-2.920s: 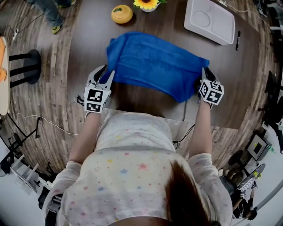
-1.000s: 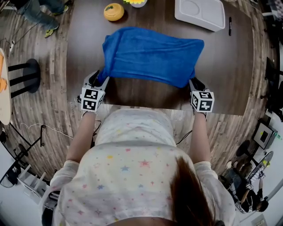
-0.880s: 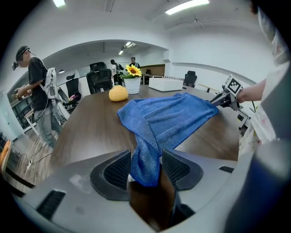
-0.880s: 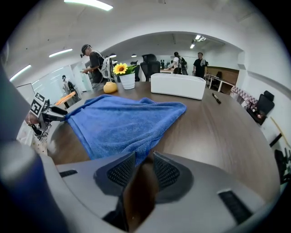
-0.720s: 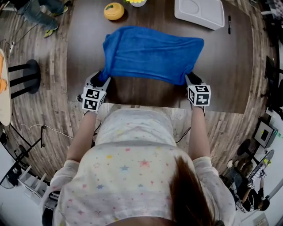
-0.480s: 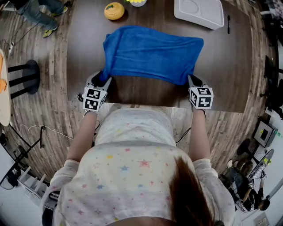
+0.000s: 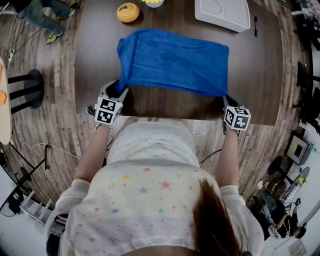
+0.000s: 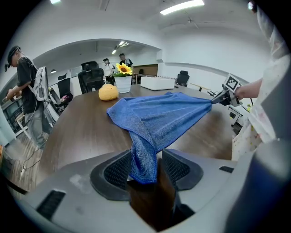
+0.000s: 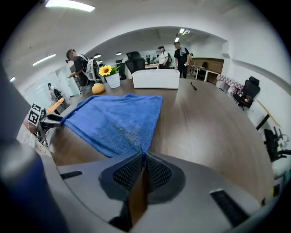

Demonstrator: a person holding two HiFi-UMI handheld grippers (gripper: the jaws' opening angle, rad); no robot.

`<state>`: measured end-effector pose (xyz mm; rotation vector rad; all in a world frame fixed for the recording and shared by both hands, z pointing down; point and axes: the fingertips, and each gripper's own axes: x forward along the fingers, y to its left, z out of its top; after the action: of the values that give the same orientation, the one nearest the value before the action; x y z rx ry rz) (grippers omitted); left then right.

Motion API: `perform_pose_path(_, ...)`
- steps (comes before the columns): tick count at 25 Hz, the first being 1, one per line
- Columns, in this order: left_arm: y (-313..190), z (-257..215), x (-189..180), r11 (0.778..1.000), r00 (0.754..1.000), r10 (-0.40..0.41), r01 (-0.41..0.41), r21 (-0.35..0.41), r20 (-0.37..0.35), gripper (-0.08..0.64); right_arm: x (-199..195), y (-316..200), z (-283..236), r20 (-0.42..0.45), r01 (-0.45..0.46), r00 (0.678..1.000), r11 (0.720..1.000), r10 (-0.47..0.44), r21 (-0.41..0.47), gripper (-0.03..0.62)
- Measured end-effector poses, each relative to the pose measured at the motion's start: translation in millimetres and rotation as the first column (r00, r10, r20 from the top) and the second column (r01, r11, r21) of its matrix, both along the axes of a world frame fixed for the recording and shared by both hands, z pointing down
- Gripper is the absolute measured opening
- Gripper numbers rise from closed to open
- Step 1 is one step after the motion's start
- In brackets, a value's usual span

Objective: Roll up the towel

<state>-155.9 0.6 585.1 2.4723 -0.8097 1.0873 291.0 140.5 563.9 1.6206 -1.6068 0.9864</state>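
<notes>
At the near edge of the worktop [image 7: 250,80] we hold one gripper in each hand, and both point down and forward toward the towel [image 7: 172,60].

The left gripper [image 7: 119,91] holds the near left corner of the towel. Its jaws stand partly apart, with the bunched blue cloth clamped between the pads. The right gripper [image 7: 226,100] holds the near right corner. Its jaws are almost together, closed on a thin fold of the cloth.

The near edge of the towel is raised off the worktop and stretched straight between the two grippers, with bare wood showing beneath it. From that edge the cloth slopes down and away from us. Its far part lies flat on the worktop, roughly at the middle.

Beyond the towel, at the far left, a round yellow object [image 7: 128,12] sits apart from the cloth, with a sunflower pot [image 8: 122,82] just beside it. At the far right lies a white tray [image 7: 222,12], and a pen [image 7: 255,26] lies near its right side.

Past the worktop, the gripper views show office chairs and several people standing.
</notes>
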Motion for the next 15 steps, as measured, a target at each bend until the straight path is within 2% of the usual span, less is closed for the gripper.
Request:
perform_pose_path(5,9.7,-1.1,7.0,0.999,0.999,0.018,-0.019,-0.033,-0.03,0.193,6.9,19.0,12.9,0.0,-0.023,1.0,0.998,0.023,-0.064,0.026)
perform_pose_path(9,17.7,-5.3,6.5,0.998,0.998,0.032,-0.035,-0.052,-0.056,0.193,15.2,27.2,9.2,-0.051,-0.044,0.998,0.996,0.04,-0.077,0.028)
perform_pose_path(12,14.5,-9.5,4.6,0.999,0.996,0.011,-0.015,-0.045,-0.084,0.193,29.8,31.2,10.3,-0.12,-0.071,0.991,0.993,0.059,-0.098,0.038)
perform_pose_path(13,12.7,-10.9,4.0,0.999,0.996,0.002,-0.006,-0.039,-0.092,0.193,32.3,32.2,8.1,-0.13,-0.074,0.99,0.992,0.061,-0.098,0.064)
perform_pose_path(15,8.5,-14.7,2.7,1.0,0.995,-0.008,0.005,-0.023,-0.103,0.193,31.8,29.1,-4.0,-0.137,-0.075,0.988,0.995,0.065,-0.071,0.077)
